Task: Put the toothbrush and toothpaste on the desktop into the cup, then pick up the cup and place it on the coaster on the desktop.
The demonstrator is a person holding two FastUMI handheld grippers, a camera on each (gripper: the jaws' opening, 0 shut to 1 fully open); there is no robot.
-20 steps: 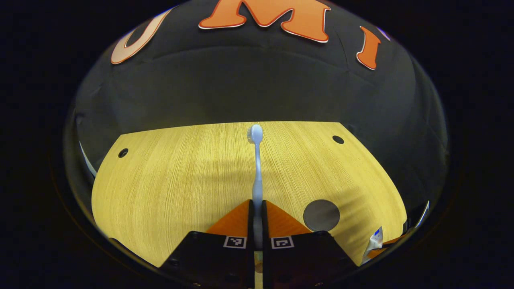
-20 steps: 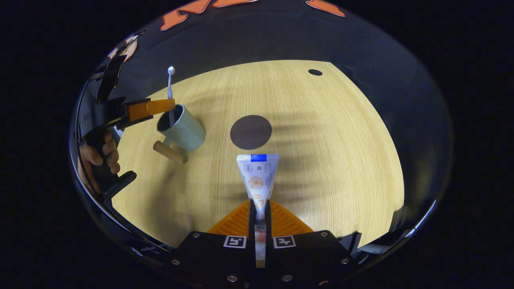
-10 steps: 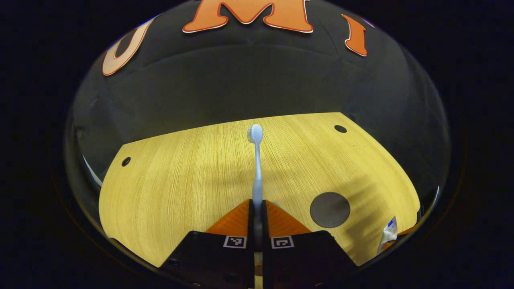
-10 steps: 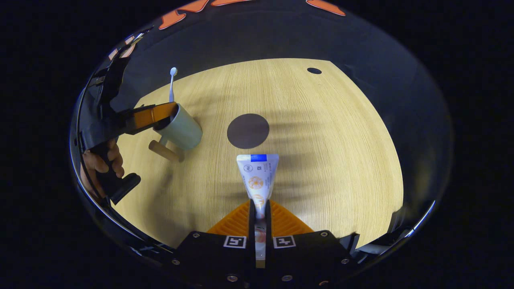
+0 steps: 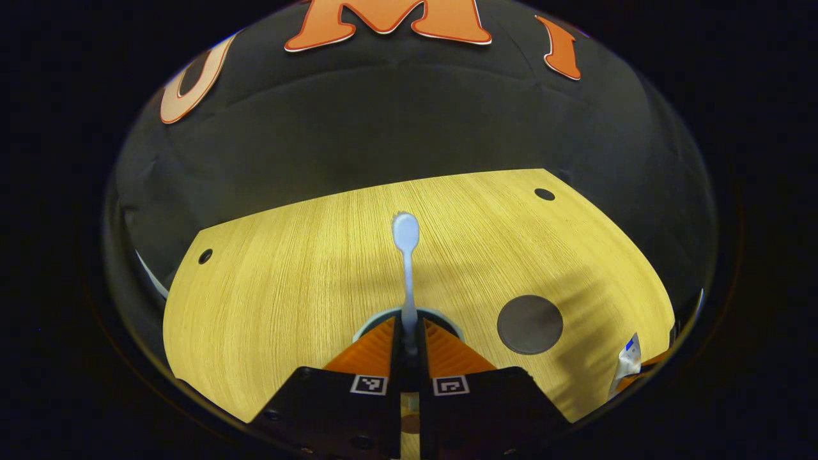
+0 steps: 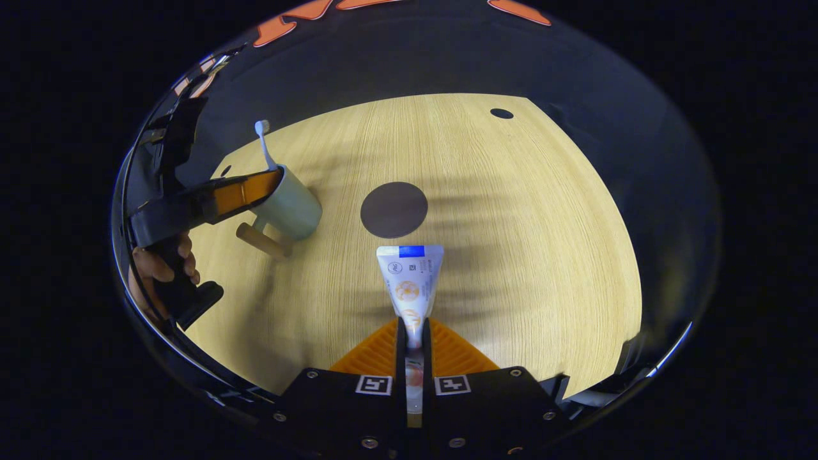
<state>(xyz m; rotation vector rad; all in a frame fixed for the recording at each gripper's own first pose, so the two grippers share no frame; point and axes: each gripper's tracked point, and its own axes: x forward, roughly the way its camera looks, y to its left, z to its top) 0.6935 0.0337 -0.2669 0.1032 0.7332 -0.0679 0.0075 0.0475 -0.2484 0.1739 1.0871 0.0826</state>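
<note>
Your left gripper is clenched on the toothbrush, handle lowered into the cup, which stands on the desktop left of the coaster. Your right gripper grasps the toothpaste by its lower end, held above the desktop, near side of the coaster.

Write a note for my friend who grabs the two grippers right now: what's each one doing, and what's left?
Left gripper: shut on the toothbrush, its handle end lowered into the cup.
Right gripper: shut on the toothpaste, held above the desk.
Coaster: bare, to the right of the cup in the right gripper view.
Done: both items picked up.
Left: release the toothbrush in the cup, drop the toothpaste in, then lift the cup onto the coaster.
</note>
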